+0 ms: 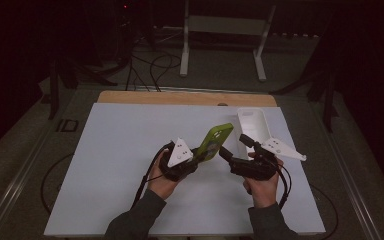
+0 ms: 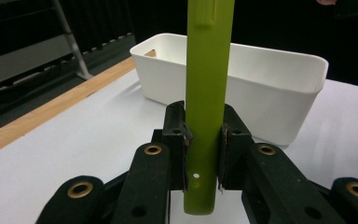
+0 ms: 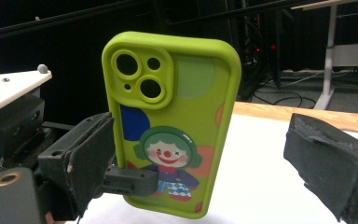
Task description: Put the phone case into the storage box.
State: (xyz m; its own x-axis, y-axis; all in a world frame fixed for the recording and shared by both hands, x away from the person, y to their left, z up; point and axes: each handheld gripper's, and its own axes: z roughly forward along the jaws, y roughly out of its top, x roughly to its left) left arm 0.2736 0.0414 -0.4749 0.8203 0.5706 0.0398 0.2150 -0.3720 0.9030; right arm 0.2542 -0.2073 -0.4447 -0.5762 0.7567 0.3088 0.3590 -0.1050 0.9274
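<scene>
Left gripper (image 1: 196, 156) held the green phone case (image 1: 216, 141) off the table, near centre and a little right. Its jaws were clamped flat on the lower part of the case, one pad on each face; the left gripper view showed the case (image 2: 206, 93) edge-on and upright between them. Right gripper (image 1: 234, 144) sat just right of the case with its jaws spread wide. In the right gripper view one pad was close to the left edge of the case (image 3: 177, 121), the other stood well off to the right, and neither pressed on it. It had hold of nothing.

White bin (image 1: 252, 125) stood on the white table (image 1: 120, 170) just beyond the right gripper, toward the far right. Its inside looked empty as far as could be seen.

Judged stage: case lifted and presented, the second grip not yet taken. If the bin is the goal, the carry and the drop were still left.

Markings: no brand or readable writing. The back of the case bore a cartoon clown with green hair, plus blue, orange and pale green blobs, and camera cut-outs at the top.
</scene>
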